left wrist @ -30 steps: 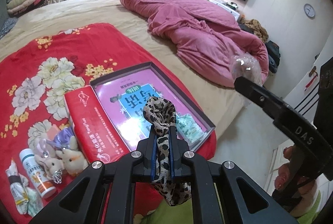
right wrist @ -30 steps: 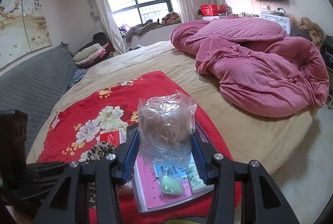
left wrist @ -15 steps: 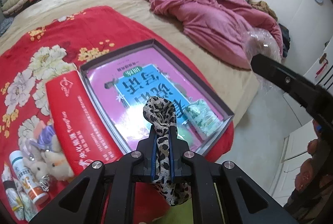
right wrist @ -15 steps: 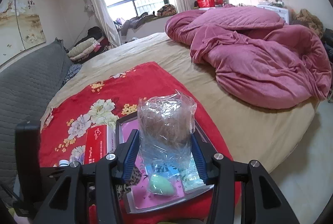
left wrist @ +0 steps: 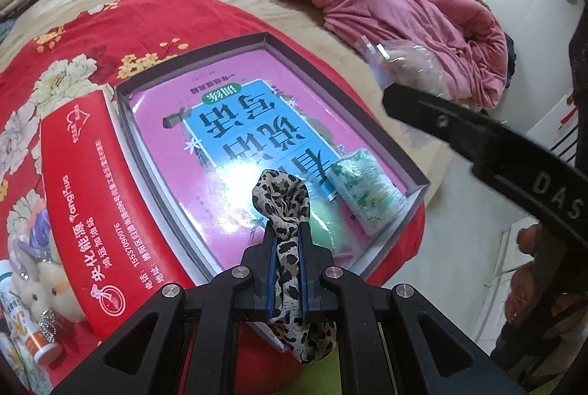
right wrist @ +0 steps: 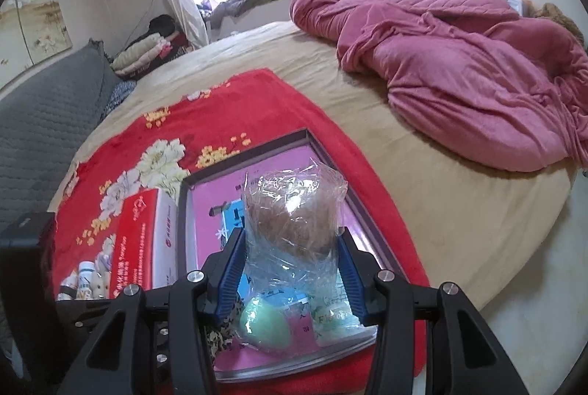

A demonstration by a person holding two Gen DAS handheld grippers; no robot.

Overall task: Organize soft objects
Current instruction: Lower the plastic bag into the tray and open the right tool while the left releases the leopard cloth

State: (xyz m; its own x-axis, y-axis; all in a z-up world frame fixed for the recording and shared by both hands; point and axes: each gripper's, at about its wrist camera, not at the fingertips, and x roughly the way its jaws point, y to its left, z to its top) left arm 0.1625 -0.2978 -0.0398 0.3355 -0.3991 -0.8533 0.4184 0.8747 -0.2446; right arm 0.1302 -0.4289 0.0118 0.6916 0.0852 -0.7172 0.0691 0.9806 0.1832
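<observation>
Between claw pads, crinkled clear bag [right wrist: 294, 229]

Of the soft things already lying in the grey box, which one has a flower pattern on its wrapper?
The small tissue pack, at the box corner; its pale wrapper is printed with green flowers. The other, the green egg-shaped sponge, is plain and unwrapped.

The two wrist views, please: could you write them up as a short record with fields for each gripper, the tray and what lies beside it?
left gripper: shut on leopard-print cloth, above the tray
right gripper: shut on clear plastic bag with a brown fluffy thing inside
tray: shallow, dark-rimmed, on red floral blanket; holds pink book, green sponge, tissue pack
left of tray: red box, plush toy, small bottle
</observation>
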